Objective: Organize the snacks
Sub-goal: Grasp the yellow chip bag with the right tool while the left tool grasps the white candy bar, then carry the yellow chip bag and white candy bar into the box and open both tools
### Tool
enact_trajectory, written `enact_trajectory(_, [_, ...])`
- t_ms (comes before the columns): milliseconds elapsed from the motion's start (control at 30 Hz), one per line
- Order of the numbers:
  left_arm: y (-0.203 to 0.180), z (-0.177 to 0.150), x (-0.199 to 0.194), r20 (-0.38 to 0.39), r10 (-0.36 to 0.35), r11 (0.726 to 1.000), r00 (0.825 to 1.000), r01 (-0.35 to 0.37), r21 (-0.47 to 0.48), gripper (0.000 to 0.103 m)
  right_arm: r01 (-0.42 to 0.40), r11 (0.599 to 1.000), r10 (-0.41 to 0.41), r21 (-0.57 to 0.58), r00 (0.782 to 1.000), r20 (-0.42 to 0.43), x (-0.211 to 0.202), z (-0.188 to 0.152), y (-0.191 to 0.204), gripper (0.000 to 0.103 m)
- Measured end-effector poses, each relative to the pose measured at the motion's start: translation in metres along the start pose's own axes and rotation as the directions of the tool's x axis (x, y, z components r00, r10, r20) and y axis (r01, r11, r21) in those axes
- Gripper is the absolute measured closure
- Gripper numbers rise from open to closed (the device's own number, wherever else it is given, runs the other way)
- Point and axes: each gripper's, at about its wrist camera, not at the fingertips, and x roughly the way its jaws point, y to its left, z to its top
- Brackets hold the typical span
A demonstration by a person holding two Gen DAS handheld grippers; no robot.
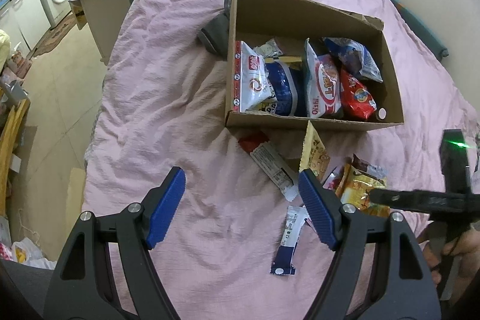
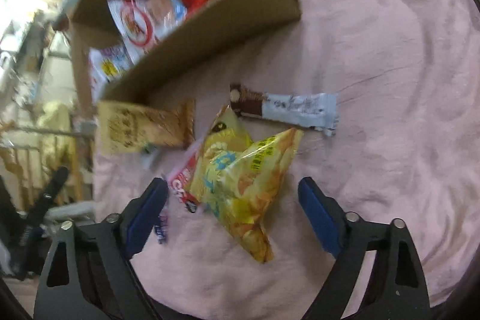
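Soft, even indoor light; left view sharp, with a green glare at three o'clock. Right view motion-blurred, overexposed at ten o'clock. Fisheye bending, dark corners.

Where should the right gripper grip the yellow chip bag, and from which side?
Grip the puffed middle of the yellow chip bag from above. It lies flat on the pink bedding between the open right gripper's fingers, and its bulging body is narrower than that gap.
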Motion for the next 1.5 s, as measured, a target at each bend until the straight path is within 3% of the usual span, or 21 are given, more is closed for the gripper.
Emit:
enact_trajectory(67, [-0.001, -0.001, 0.002, -0.009, 0.001, 1.000, 1.000, -0.001, 0.005, 0.028, 0.024, 0.999, -0.024, -0.025, 1.000, -0.013, 0.008, 0.001, 0.006, 0.027])
enact_trajectory(133, [0.000, -0.002, 0.005, -0.022, 0.001, 1.000, 1.000, -0.001, 0.006, 0.028, 0.067, 0.996, -0.068, -0.052, 0.997, -0.021, 0.015, 0.002, 0.010, 0.044])
enact_trajectory(300, [-0.001, -0.008, 0.018, -0.091, 0.005, 1.000, 0.996, -0.003, 0.012, 0.028, 0.100, 0.990, -0.098, -0.099, 0.995, 0.020, 0.005, -0.004, 0.015, 0.055])
enact_trajectory(500, [-0.012, -0.017, 0.033, -0.158, 0.004, 0.999, 0.987, 0.004, 0.048, 0.028, 0.035, 0.991, -0.023, -0.130, 0.995, 0.096, -0.028, -0.011, 0.014, 0.057])
enact_trajectory(667, [-0.026, -0.027, 0.051, -0.241, 0.003, 0.996, 0.971, 0.018, 0.084, 0.029, -0.004, 0.990, 0.027, -0.143, 0.988, 0.155, -0.049, -0.012, 0.017, 0.057])
enact_trajectory(900, [-0.060, -0.052, 0.078, -0.364, -0.006, 0.976, 0.931, 0.085, 0.201, 0.056, -0.013, 0.993, 0.032, -0.115, 0.986, 0.164, -0.058, -0.014, 0.005, 0.057])
enact_trajectory(967, [-0.065, -0.056, 0.083, -0.370, 0.009, 0.972, 0.929, 0.078, 0.220, 0.057, -0.017, 0.994, 0.035, -0.109, 0.985, 0.166, -0.060, -0.012, 0.004, 0.057])
enact_trajectory(1067, [-0.069, -0.055, 0.088, -0.378, 0.015, 0.970, 0.926, 0.078, 0.228, 0.069, -0.032, 0.994, 0.050, -0.108, 0.984, 0.173, -0.060, -0.012, 0.008, 0.057])
enact_trajectory(1167, [-0.073, -0.056, 0.096, -0.390, 0.031, 0.968, 0.920, 0.070, 0.241, 0.070, -0.029, 0.992, 0.051, -0.121, 0.982, 0.182, -0.063, -0.013, 0.011, 0.057])
enact_trajectory(1300, [-0.078, -0.055, 0.099, -0.389, 0.058, 0.962, 0.920, 0.053, 0.268, 0.090, -0.027, 0.993, 0.046, -0.111, 0.983, 0.176, -0.061, -0.011, 0.009, 0.057])
enact_trajectory(1400, [-0.087, -0.051, 0.091, -0.350, 0.056, 0.958, 0.935, 0.048, 0.283, 0.090, -0.026, 0.993, 0.047, -0.119, 0.983, 0.180, -0.061, -0.012, 0.011, 0.057])
enact_trajectory(1500, [-0.082, -0.051, 0.092, -0.368, 0.056, 0.968, 0.928, 0.040, 0.248, 0.090, -0.024, 0.992, 0.046, -0.123, 0.983, 0.180, -0.060, -0.011, 0.013, 0.057])
